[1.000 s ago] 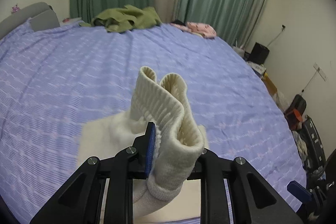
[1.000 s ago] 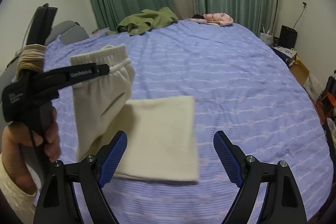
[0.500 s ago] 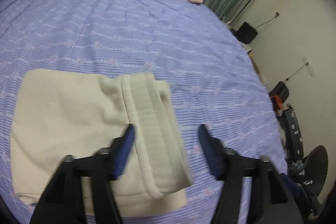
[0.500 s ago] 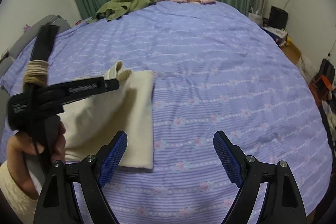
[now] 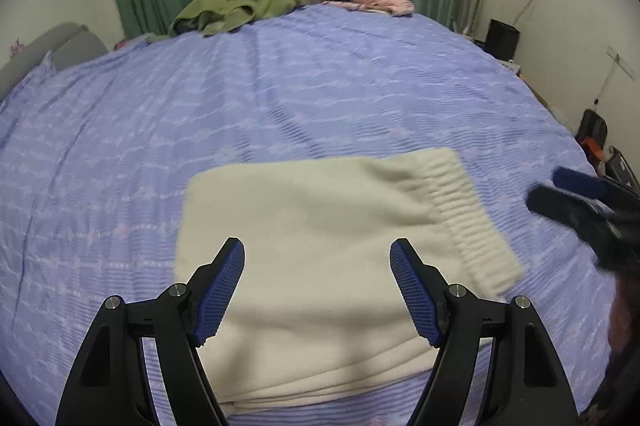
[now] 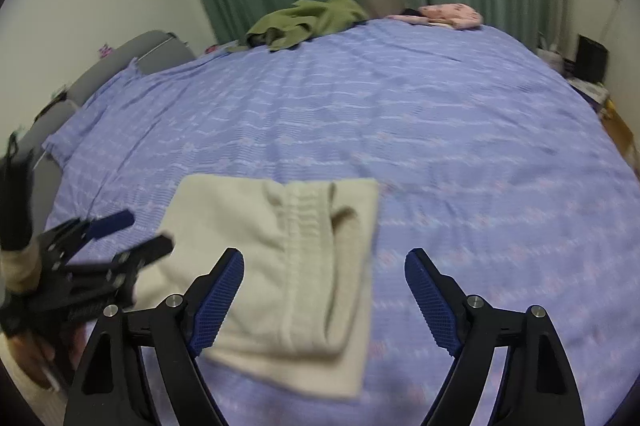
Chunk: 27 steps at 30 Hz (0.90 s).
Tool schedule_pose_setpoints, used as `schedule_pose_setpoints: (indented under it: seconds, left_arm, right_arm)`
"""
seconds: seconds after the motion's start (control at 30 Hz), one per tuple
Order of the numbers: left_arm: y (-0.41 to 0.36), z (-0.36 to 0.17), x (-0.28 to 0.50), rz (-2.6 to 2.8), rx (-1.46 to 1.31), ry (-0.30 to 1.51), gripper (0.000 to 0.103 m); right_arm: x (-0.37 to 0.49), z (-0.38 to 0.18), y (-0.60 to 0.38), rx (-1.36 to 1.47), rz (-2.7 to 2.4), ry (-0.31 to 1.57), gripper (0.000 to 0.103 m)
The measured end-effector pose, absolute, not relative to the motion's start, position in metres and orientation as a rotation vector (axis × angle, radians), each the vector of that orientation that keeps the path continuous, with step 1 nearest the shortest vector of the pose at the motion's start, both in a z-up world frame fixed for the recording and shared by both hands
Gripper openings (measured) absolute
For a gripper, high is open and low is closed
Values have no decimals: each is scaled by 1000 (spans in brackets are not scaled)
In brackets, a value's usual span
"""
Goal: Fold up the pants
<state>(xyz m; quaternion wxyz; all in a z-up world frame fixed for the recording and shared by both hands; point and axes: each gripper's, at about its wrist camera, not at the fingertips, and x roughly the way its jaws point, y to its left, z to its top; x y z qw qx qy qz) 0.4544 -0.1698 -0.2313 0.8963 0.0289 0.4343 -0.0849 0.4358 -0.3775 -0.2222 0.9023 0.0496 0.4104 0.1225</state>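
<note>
The folded cream pants lay flat on the bed, directly beneath the left tool, its jaws just spread and empty, while the right tool, also spread, hung beside their waistband edge.

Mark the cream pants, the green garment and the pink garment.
cream pants [image 5: 320,246]: left wrist view, middle of the folded stack.
green garment [image 5: 240,6]: left wrist view, centre of the crumpled heap at the bed's far edge.
pink garment [image 6: 452,13]: right wrist view, its middle.
</note>
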Motion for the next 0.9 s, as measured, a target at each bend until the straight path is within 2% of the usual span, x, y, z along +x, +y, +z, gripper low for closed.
schedule_pose_setpoints:
  seconds: [0.13, 0.2, 0.37, 0.43, 0.47, 0.53, 0.57, 0.6, 0.67, 0.8, 0.9]
  left_arm:
    - [-163, -253, 463, -171, 34, 920, 75]
    - [-164, -263, 466, -172, 28, 931, 75]
    - [-160, -283, 466, -167, 2, 979, 75]
    - [-159, -290, 465, -161, 6, 996, 75]
    - [-157, -293, 465, -156, 5, 1010, 75]
    - [-154, -297, 463, -154, -10, 1028, 75]
    - [-152, -298, 462, -153, -16, 1035, 75]
    - [-152, -298, 462, -153, -19, 1038, 74]
    - [-152, -296, 461, -156, -24, 1036, 74]
    - [-158, -288, 460, -169, -2, 1005, 75]
    - [-162, -295, 463, -161, 22, 1028, 75]
  right_arm:
    - [475, -242, -365, 111, 281, 869, 69]
    - [494, -253, -358, 95, 282, 880, 61]
    - [526, -280, -349, 87, 283, 944, 59]
    - [534, -291, -345, 87, 275, 973, 50]
    - [536, -294, -343, 85, 282, 988, 42]
    - [533, -291, -338, 53, 275, 987, 35]
    - [527, -285, -335, 16, 265, 966, 16]
    - [523, -280, -332, -13, 255, 952, 13]
    - [519, -269, -334, -1, 262, 934, 8]
    - [512, -244, -352, 13, 236, 867, 7]
    - [525, -261, -365, -20, 190, 910, 8]
